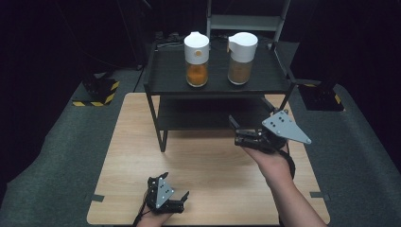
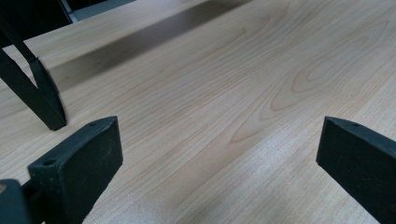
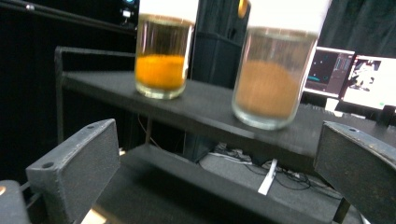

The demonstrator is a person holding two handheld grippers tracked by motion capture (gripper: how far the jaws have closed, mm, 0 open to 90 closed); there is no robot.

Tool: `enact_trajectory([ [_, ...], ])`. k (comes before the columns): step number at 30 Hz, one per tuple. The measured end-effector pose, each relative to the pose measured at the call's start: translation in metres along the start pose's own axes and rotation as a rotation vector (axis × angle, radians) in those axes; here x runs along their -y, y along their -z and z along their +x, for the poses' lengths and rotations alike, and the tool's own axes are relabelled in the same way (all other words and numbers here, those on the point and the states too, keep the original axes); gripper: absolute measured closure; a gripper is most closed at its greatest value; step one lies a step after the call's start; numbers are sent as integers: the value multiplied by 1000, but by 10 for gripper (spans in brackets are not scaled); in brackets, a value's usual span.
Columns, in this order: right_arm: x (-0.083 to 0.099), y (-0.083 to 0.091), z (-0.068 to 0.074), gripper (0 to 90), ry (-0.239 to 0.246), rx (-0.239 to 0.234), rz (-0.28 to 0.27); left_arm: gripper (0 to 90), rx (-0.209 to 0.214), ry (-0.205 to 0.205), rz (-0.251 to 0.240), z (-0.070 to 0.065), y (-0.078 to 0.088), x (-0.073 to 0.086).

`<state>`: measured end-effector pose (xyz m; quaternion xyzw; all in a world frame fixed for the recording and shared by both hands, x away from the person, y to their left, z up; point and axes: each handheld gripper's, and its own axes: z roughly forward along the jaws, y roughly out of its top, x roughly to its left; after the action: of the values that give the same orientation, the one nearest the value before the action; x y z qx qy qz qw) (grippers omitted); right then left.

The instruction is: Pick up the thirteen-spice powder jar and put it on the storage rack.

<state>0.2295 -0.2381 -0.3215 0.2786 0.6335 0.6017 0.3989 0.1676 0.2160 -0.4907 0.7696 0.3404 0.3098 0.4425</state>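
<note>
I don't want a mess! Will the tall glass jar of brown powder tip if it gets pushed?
Probably, if pushed high: the tall glass jar of brown powder is narrow with a bulky white lid. Its smooth glass may slip between the open right gripper.

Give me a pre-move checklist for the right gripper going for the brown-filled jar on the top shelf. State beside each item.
1. Right gripper open: ok, jaws stand wide apart in the right gripper view.
2. Right gripper empty: ok, nothing between the jaws.
3. Brown-filled jar upright on the top shelf: ok.
4. Gap to the orange-filled jar for a jaw to pass: ok, the two stand apart.
5. Gripper level with the jar: not ok, it sits lower, in front of the shelf edge.
6. Left gripper out of the way: ok, open and low over the table near its front edge.
</note>
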Motion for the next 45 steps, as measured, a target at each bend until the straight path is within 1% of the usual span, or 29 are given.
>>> enact_trajectory([
  [2, 3, 2, 1, 0, 5, -2, 6, 6, -2, 0, 1, 0, 0, 0],
  [4, 15, 7, 4, 0, 24, -8, 20, 6, -2, 0, 1, 0, 0, 0],
  [5, 15, 7, 4, 0, 24, -8, 20, 6, -3, 0, 1, 0, 0, 0],
  [6, 18, 9, 5, 0, 27, -11, 26, 6, -2, -2, 0, -1, 0, 0],
  [8, 26, 12, 6, 0, 27, -15, 35, 6, -1, -4, -2, -1, 0, 0],
  [10, 38, 18, 9, 0, 27, -19, 48, 6, -2, -7, -3, -1, 0, 0],
  [11, 38, 18, 9, 0, 27, -19, 48, 6, -2, -7, -3, -1, 0, 0],
  [12, 42, 20, 10, 0, 30, -20, 55, 6, -1, -6, -3, -1, 0, 1],
  [14, 54, 26, 12, 0, 25, -30, 72, 6, 2, -1, -4, 0, 0, 1],
  [15, 58, 28, 13, 0, 23, -31, 77, 6, 5, 1, -1, 1, 0, 0],
  [16, 58, 28, 13, 0, 23, -31, 77, 6, 4, 8, -4, 1, 0, 1],
  [17, 66, 30, 15, 0, 17, -36, 92, 6, 5, 10, -5, 2, 0, 1],
  [18, 66, 30, 15, 0, 17, -36, 92, 6, 6, 12, -8, 2, 1, 1],
  [20, 77, 34, 18, 0, 21, -34, 111, 6, 5, 14, -10, 2, 1, 2],
  [21, 77, 34, 18, 0, 21, -34, 111, 6, 3, 13, -10, 2, 1, 2],
  [23, 84, 36, 19, 0, 19, -35, 124, 6, 2, 9, -10, 1, 1, 2],
  [24, 90, 38, 20, 0, 18, -34, 141, 6, 2, 5, -9, 1, 1, 2],
  [28, 101, 40, 22, 0, 15, -33, 160, 6, 2, 6, -12, 1, 2, 3],
  [30, 110, 42, 24, 0, 25, -30, 182, 6, 1, 6, -13, 1, 2, 3],
  [32, 113, 42, 25, 0, 26, -29, 190, 6, 0, 4, -11, 0, 2, 2],
  [33, 119, 43, 25, 0, 24, -29, 205, 6, -1, 0, -8, 0, 1, 2],
  [34, 119, 43, 25, 0, 24, -29, 205, 6, -1, 0, -8, 0, 1, 2],
  [36, 128, 45, 27, 0, 31, -26, 231, 6, -1, -7, -7, -1, 1, 2],
  [37, 128, 45, 27, 0, 31, -26, 231, 6, -1, -7, -7, -1, 1, 2],
  [38, 134, 47, 27, 0, 30, -25, 249, 6, -1, -8, -7, -1, 1, 2],
  [39, 134, 47, 27, 0, 30, -25, 249, 6, -1, -10, -8, -1, 1, 2],
  [42, 148, 49, 28, 0, 17, -22, 287, 6, -2, -14, -8, -2, 1, 2],
  [43, 148, 49, 28, 0, 17, -22, 287, 6, -1, -18, -8, -2, 1, 2],
  [45, 154, 50, 29, 0, 19, -19, 307, 6, -2, -21, -6, -2, 1, 1],
])
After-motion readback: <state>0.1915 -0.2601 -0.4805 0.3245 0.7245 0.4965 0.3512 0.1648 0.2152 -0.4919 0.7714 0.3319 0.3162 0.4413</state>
